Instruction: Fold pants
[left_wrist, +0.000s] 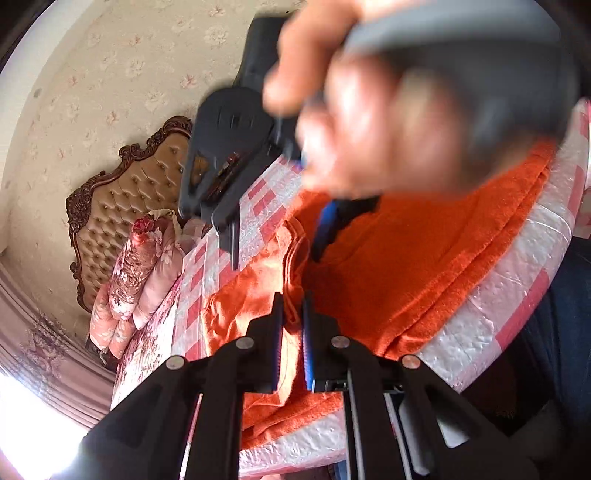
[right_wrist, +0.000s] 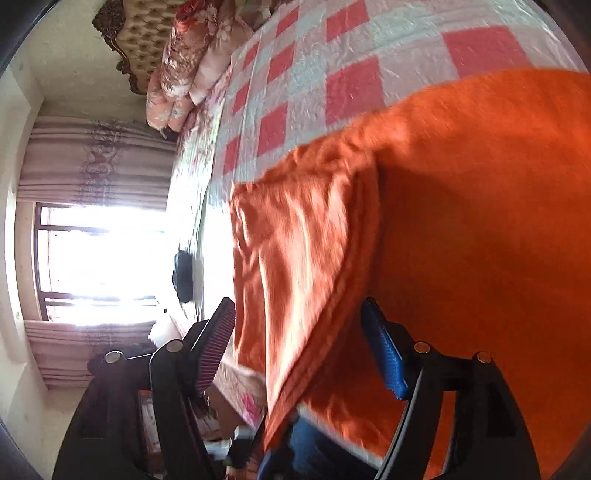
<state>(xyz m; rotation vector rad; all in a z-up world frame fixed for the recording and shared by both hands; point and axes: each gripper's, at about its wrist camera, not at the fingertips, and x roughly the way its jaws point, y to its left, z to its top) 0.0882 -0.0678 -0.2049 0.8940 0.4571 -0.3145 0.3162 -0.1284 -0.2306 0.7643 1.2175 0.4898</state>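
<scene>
Between the left claw fingers, orange pants

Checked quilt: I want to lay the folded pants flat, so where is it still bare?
Bare checked quilt runs between the orange pants and the floral pillows. The near edge is crowded: pants cover it, with both claws working there.

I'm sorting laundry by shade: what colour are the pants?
Bright orange pants, seen best from the right wrist camera.
</scene>
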